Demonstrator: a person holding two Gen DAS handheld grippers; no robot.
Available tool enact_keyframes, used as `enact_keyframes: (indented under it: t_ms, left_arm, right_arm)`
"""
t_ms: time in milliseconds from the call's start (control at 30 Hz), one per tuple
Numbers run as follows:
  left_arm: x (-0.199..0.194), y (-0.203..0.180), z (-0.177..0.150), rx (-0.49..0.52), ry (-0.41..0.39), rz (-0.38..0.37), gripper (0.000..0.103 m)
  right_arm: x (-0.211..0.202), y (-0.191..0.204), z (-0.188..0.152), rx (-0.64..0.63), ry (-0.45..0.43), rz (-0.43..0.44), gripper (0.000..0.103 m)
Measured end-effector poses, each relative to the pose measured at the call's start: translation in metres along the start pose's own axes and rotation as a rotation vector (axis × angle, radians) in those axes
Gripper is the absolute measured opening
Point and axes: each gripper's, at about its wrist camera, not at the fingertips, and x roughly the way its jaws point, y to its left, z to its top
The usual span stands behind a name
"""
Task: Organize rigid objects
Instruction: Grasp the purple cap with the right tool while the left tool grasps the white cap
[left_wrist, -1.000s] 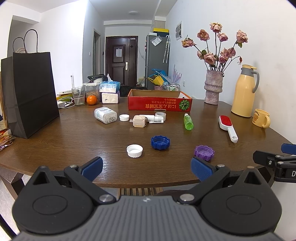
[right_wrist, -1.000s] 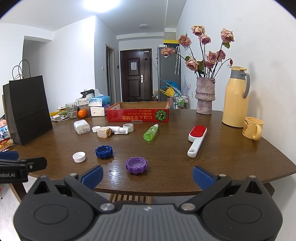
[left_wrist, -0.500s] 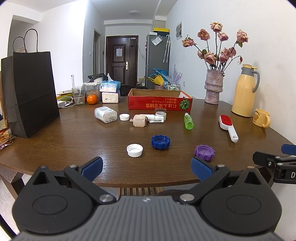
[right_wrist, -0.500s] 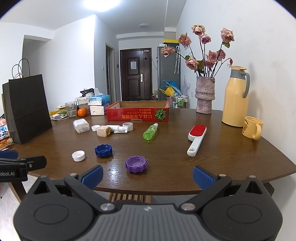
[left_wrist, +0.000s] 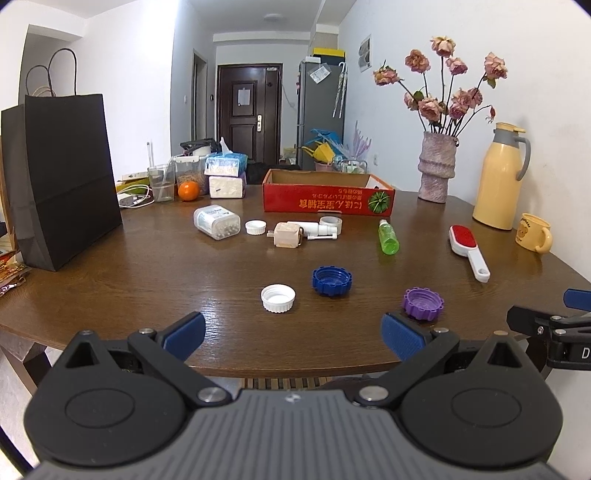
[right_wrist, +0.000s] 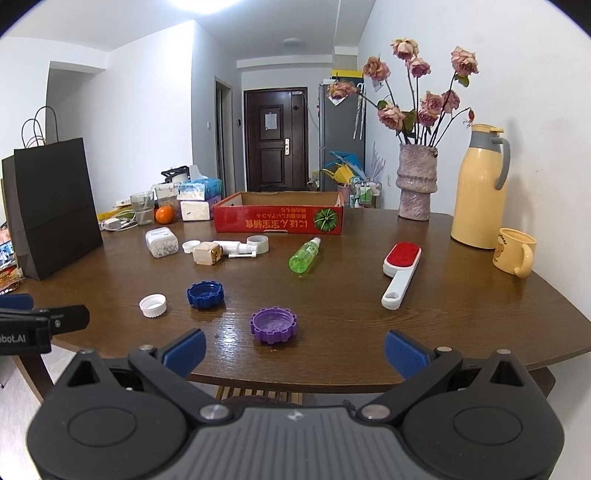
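Ahead of the right gripper (right_wrist: 293, 349), whose fingers are standing wide and carrying nothing, a purple cap (right_wrist: 274, 325) is lying open side up on the desk (right_wrist: 461, 306), just beyond the gap and slightly toward the left finger (right_wrist: 184, 349).

Beyond the left gripper (left_wrist: 293, 334), fingers likewise spread wide and empty, a white cap (left_wrist: 278, 298) is sitting nearly centred between the pads, with a blue cap (left_wrist: 331, 281) just past it toward the right finger.

Handling, as judged: all three caps are looking light, stiff and hollow; the ribbed rims are offering the best hold, taken across the outer wall, though a smooth desk may be letting them slide under a glancing touch.

Further out from the fingers:
- green bottle (right_wrist: 305, 254), lying on its side, probably light and inclined to roll; best taken across the body.
- lint brush (right_wrist: 400, 273), red pad and white handle, lying flat; the handle is offering the grip.
- clear pill box (left_wrist: 217, 222), holding small white pellets, on its side.
- small white lid (left_wrist: 255, 227), wooden block (left_wrist: 286, 234), white spray nozzle (left_wrist: 314, 229) and tape ring (left_wrist: 330, 221), clustered close together.

Containers: a red cardboard box (left_wrist: 328, 201) is standing at the far side, open-topped; its interior is not showing, so contents cannot be told. It is likely serving as the destination.
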Motion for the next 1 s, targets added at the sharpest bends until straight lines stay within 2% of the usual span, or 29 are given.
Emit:
enact_keyframes:
  t_ms: [533, 1000]
  left_arm:
    - [0.045, 0.009, 0.008, -0.011, 0.061, 0.009, 0.103]
    - [0.1, 0.02, 0.015, -0.033, 0.139, 0.025, 0.103]
  right_arm:
    - [0.051, 0.009, 0.007, -0.022, 0.058, 0.021, 0.103]
    - [0.114, 0.014, 0.01, -0.035, 0.148, 0.043, 0.102]
